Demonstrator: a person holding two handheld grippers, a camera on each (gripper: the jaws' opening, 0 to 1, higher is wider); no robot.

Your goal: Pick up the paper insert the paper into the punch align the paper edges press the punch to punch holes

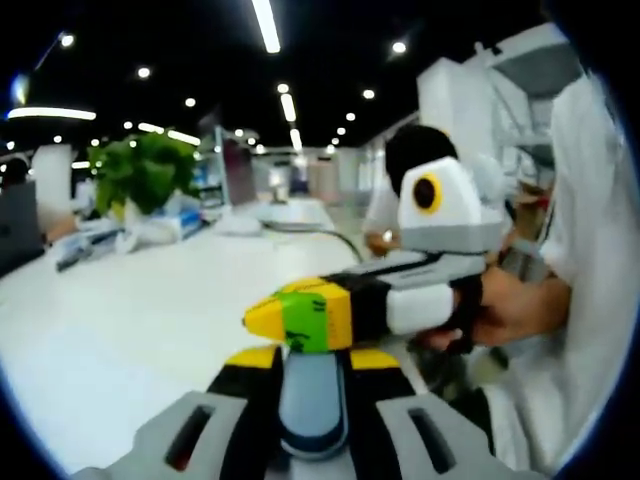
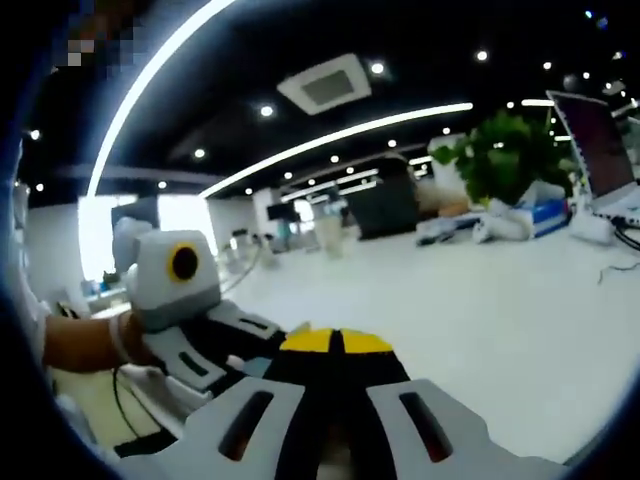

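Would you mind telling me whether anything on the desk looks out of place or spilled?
Nothing stands out. The white desk looks clean, with a plant and clutter at its far end. No paper or punch is in sight. Both hand-held grippers, left and right, look shut and empty.

Ahead of my left gripper [image 1: 312,362], the right gripper [image 1: 300,315] crosses my path just beyond the jaws. To the side, the broad white tabletop [image 1: 120,320] lies open as far as the leafy green potted plant [image 1: 145,172] and clutter at its far edge.
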